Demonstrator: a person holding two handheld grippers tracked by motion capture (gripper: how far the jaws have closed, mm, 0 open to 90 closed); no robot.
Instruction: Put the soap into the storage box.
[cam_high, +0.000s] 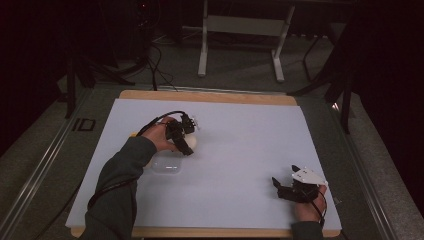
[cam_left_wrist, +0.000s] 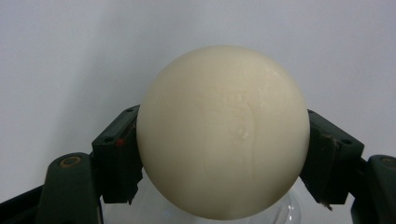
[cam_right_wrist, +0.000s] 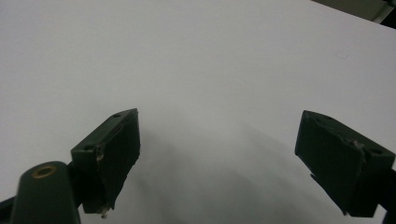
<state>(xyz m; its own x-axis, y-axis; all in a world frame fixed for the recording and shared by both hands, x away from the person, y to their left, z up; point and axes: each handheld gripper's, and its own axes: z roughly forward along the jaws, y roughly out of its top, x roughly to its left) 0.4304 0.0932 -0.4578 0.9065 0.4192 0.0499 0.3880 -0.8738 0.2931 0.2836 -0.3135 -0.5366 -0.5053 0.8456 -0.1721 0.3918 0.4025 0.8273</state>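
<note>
Nearest the person, the right tool (cam_high: 286, 186) rests idle on the bench (cam_high: 240, 150), jaws spread wide with nothing between. Farther in, the left tool (cam_left_wrist: 223, 158) clamps the cream ball (cam_left_wrist: 223, 133) on 2 opposite sides, above a clear dish (cam_high: 166, 164). Keep the squeeze steady and centred so the smooth ball cannot roll out.

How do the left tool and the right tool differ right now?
The left tool is shut on the cream ball; the right tool is open and holds nothing. In the high view the left tool is over the middle-left of the white mat, beside a clear container; the right tool is near its front right corner. Both have black jaws.
</note>
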